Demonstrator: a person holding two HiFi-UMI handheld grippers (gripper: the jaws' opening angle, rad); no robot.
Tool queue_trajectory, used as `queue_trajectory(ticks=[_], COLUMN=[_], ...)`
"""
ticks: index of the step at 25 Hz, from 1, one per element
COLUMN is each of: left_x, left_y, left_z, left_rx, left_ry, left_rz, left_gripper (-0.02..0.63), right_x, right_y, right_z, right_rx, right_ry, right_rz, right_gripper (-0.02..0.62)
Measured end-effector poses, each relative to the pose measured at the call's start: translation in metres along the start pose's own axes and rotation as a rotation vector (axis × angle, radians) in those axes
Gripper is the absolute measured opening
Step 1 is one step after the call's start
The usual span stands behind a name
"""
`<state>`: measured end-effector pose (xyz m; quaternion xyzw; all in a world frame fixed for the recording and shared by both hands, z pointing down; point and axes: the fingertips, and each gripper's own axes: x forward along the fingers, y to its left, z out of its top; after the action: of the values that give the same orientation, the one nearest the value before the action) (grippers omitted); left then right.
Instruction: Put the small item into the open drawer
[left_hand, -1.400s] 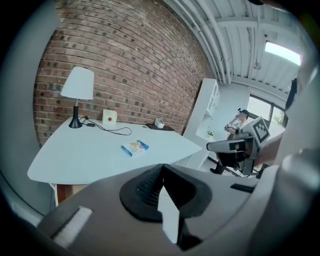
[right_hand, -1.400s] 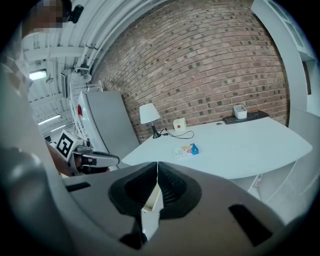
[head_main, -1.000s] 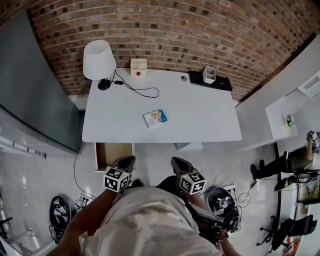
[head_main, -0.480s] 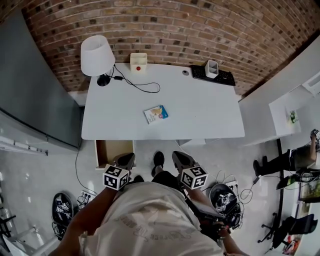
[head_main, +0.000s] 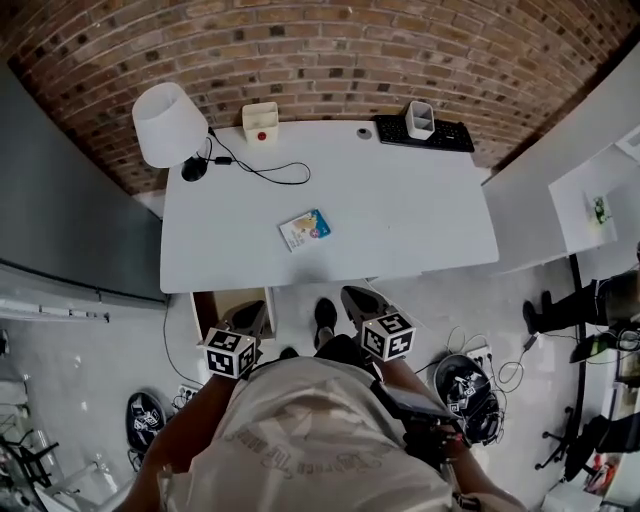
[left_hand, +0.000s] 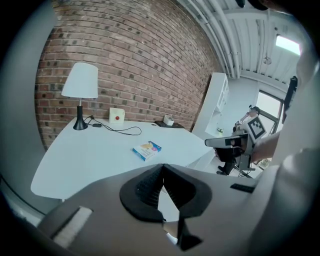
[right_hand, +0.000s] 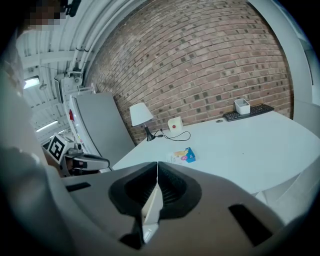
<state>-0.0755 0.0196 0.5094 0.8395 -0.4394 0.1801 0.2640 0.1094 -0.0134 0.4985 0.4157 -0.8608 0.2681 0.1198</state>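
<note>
A: Left side first. The drawer (head_main: 232, 305) stands open under the left front of the worktop (head_main: 400, 220). What shows of its inside looks empty.

B: Left gripper?

A: The left gripper (head_main: 250, 316) overlaps the drawer's near edge in the head view. Its fingers are together with nothing between them.

B: And the item?

A: The packet (head_main: 305, 229) lies flat on the worktop, left of centre. It is on the same spot as a second ago, untouched and well apart from both grippers.

B: Then what has changed?

A: The person has stepped in. Both grippers have come nearer the worktop's front edge, and a shoe (head_main: 325, 315) now shows between them where there was none a second ago.

B: Right gripper?

A: The right gripper (head_main: 358, 303) is just short of the front edge. Its fingers are pressed together and empty, and its own view has the packet straight ahead.

B: Meaning for the task?

A: My judgement is that this is still the approach, with no pick begun. One pair of fingers must part before it reaches the packet. The drawer being already open, only the pick and the drop remain.
</note>
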Motion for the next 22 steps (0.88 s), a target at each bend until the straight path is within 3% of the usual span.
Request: queue_trajectory(ticks=[13,22], left_x=[0.061,0.088], left_y=[-0.009,-0.004], left_z=[0.033,0.046], left_rx=[0.026,0.003], left_ry=[0.034,0.052], left_rz=[-0.007,0.037], left_gripper=[0.006,0.006], right_x=[0.022,0.044], right_y=[-0.056,-0.083], right_z=[0.032,0.045], right_rx=[0.011,0.016], right_ry=[0.012,0.029], right_rz=[0.025,0.067], right_gripper=[0.006,0.006])
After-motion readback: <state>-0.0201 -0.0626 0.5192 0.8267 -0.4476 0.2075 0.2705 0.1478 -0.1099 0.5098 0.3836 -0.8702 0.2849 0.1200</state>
